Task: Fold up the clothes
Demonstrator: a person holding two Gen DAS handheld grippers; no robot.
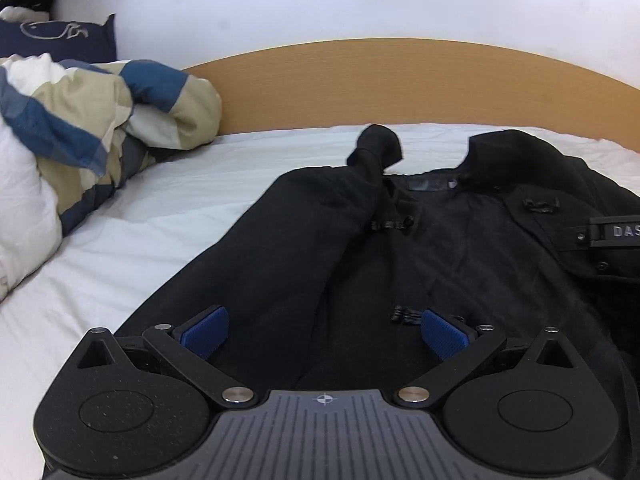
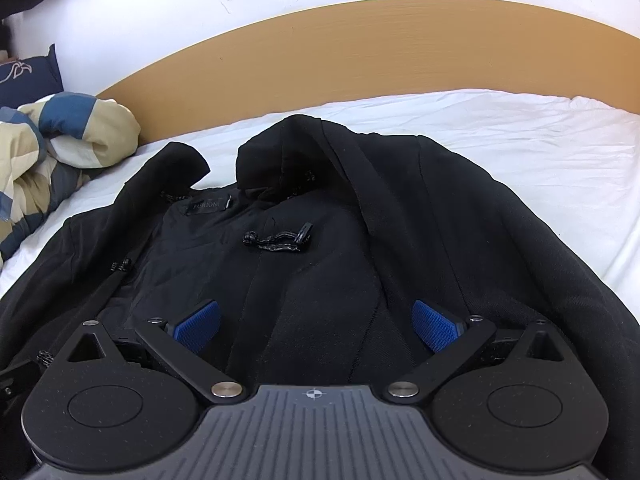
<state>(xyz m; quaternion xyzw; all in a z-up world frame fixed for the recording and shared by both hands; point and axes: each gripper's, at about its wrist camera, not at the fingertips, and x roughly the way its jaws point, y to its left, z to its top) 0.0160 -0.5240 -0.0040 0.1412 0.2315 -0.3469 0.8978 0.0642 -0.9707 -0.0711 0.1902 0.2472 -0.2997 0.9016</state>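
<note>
Black coat on white bed, wooden headboard.

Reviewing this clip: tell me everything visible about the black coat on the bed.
The black coat lies front up on the white sheet, collar toward the wooden headboard. It looks like matte woven cloth with a smoother lining showing at the open neck, where a sewn label sits. Cord toggle fastenings run down the front. One sleeve is folded across the body. Both the left gripper and the right gripper hover open above it, gripping nothing.
</note>
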